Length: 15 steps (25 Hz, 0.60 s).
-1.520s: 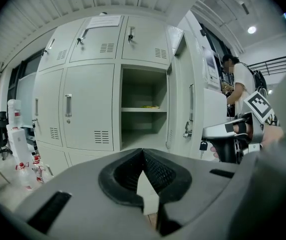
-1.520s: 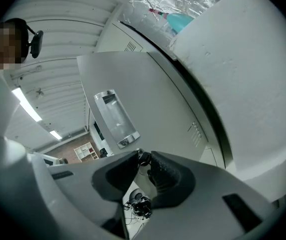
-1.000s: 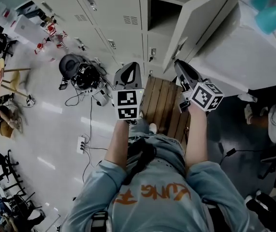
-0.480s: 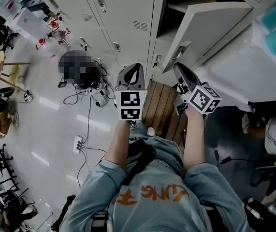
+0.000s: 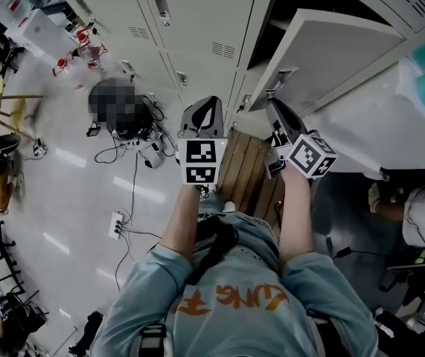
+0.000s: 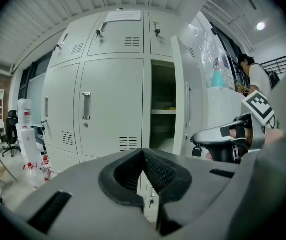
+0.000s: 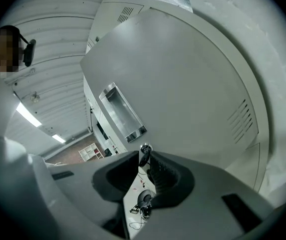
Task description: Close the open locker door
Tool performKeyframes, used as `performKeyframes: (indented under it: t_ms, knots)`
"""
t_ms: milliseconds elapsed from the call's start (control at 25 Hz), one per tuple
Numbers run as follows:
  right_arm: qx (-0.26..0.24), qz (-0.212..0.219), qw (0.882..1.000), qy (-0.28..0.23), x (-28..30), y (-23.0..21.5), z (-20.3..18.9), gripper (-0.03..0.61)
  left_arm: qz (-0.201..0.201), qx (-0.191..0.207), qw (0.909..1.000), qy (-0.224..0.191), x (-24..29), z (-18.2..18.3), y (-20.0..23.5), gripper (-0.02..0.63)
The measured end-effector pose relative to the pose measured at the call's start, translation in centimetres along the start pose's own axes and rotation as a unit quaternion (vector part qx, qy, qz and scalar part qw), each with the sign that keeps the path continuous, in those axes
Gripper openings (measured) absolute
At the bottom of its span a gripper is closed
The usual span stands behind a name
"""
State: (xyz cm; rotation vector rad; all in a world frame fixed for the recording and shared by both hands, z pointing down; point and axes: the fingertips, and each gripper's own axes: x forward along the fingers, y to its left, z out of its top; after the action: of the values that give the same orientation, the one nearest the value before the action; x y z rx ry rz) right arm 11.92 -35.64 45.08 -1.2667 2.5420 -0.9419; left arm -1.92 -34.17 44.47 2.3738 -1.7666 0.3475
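Note:
A bank of pale grey lockers (image 5: 197, 21) fills the top of the head view. One locker door (image 5: 331, 47) stands swung out to the right, leaving its compartment (image 6: 162, 109) with a shelf open. My right gripper (image 5: 274, 108) points at the door's outer face (image 7: 183, 84), just below its recessed handle (image 7: 122, 111). Its jaws stand a little apart, and a small key (image 7: 144, 151) hanging from the door's lock shows just ahead of the tips. My left gripper (image 5: 202, 106) is shut on nothing, aimed at the closed lockers left of the opening (image 6: 112, 109).
The person stands on a wooden slatted platform (image 5: 253, 169) before the lockers. Cables and dark gear (image 5: 130, 117) lie on the floor to the left, with a power strip (image 5: 117, 224). A white plastic-covered bulk (image 5: 361, 125) stands right of the door. Another person (image 6: 255, 74) is at the far right.
Both grippers have moved forward toward the lockers. In the head view the lockers and the open door now show larger and nearer. Neither gripper's jaws have changed.

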Motion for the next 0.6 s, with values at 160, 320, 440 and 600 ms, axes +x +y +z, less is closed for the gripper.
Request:
performKeyframes:
  t_ms: [160,320,440,600]
  knots:
    - [-0.001,-0.002,1.0,-0.001,1.1,0.0,0.4,0.083,-0.003,-0.001,1.0,-0.004,1.0,0.6,0.8,0.021]
    - [0.007,-0.003,1.0,-0.007,2.4,-0.3,0.9,0.083,-0.005,0.028,0.9996,-0.005,2.3,1.5,1.1,0.021]
    - [0.013,-0.004,1.0,-0.012,3.6,-0.4,1.4,0.083,-0.013,0.027,0.9995,-0.008,3.4,2.2,1.7,0.021]
    - [0.02,-0.005,1.0,-0.018,4.5,-0.8,1.7,0.083,-0.014,0.035,0.9992,-0.01,4.1,2.3,2.0,0.021]
